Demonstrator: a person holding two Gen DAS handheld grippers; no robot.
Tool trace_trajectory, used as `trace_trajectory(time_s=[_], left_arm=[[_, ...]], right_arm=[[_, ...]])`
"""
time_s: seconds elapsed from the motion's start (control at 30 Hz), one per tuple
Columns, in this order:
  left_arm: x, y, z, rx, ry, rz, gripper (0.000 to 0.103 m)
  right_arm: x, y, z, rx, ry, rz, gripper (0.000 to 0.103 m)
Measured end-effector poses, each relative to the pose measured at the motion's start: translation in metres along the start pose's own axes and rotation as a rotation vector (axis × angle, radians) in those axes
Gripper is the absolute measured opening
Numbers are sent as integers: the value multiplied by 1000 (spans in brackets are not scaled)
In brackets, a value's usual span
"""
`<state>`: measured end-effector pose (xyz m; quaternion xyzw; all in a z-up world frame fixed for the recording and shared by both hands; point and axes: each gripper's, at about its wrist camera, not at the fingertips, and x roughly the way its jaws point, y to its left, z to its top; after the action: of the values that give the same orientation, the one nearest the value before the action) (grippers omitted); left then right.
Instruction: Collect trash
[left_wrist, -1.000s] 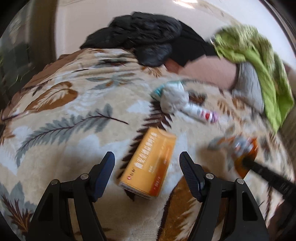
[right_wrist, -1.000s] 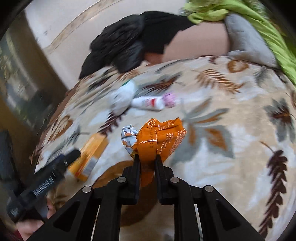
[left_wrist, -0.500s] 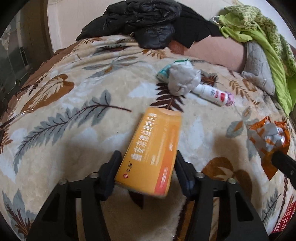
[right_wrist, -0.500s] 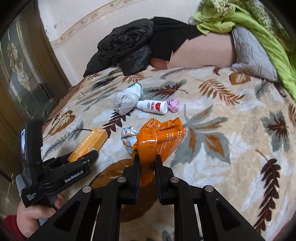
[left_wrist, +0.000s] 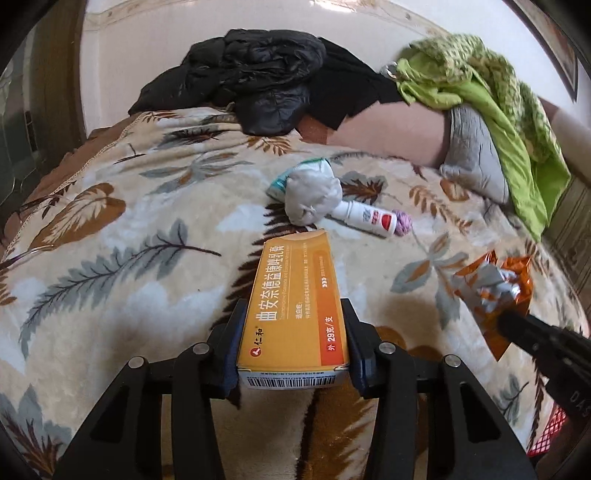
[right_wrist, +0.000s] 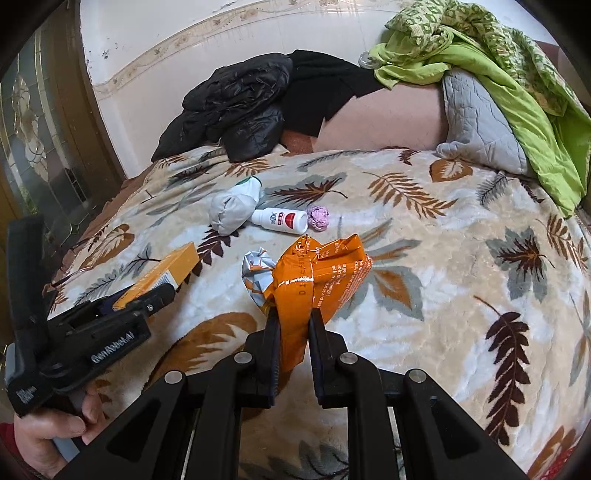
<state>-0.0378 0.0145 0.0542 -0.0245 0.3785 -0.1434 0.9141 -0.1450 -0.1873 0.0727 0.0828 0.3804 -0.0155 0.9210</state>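
While both tools are loaded, the rest of the litter lies further up the bed (left_wrist: 110, 236), on the leaf-patterned blanket. The left hand-held gripper (left_wrist: 293, 345) is pressed in on the orange medicine box (left_wrist: 295, 306), its jaws flat against the two long sides near the barcode end, so the box juts forward along the fingers and looks lifted off the blanket — a grip on the broad faces that should keep a light carton from twisting. The right hand-held gripper (right_wrist: 291, 334) is pinching the crumpled orange wrapper (right_wrist: 314, 277) by its lower tail, with the silver-lined bunch of foil flaring above the fingertips; taking it by the narrow twisted part probably gives the pads something firm to bite on. In the right wrist view the left tool and the person's hand (right_wrist: 48, 432) sit low at the left, box end just showing. Still on the blanket, close together and well ahead of both tools, are a grey wad of tissue or cloth (left_wrist: 312, 199), a small white bottle with a red label (left_wrist: 369, 218) touching or just beside it, and a pink crumpled ball (left_wrist: 402, 223) at the bottle's far end. Black jackets (left_wrist: 251, 74) and green bedding (left_wrist: 480, 88) are heaped against the headboard. No bin shows clearly — a red mesh edge (left_wrist: 546, 432) at the lower right may be one, so both pieces likely go there next.
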Motion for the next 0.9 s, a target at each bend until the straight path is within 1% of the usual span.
trace_trajectory(time_s=[0.13, 0.23, 0.37, 0.57, 0.73, 0.9], left_arm=[[-5, 0, 1, -16, -26, -33, 45], [-9, -1, 2, -15, -46, -39, 45], [-9, -3, 2, 1, -51, -15, 45], [-15, -18, -2, 93, -102, 60, 45], [-18, -25, -4, 142, -122, 92, 45], [-18, -28, -5, 162, -126, 103, 45]], right_arm=[[1, 5, -1, -10, -3, 7, 15], [-1, 9, -2, -35, -18, -1, 15], [-4, 10, -1, -39, -31, 2, 15], [-3, 13, 0, -46, -34, 12, 15], [-4, 11, 0, -37, -35, 11, 15], [-3, 8, 1, -19, -29, 14, 15]])
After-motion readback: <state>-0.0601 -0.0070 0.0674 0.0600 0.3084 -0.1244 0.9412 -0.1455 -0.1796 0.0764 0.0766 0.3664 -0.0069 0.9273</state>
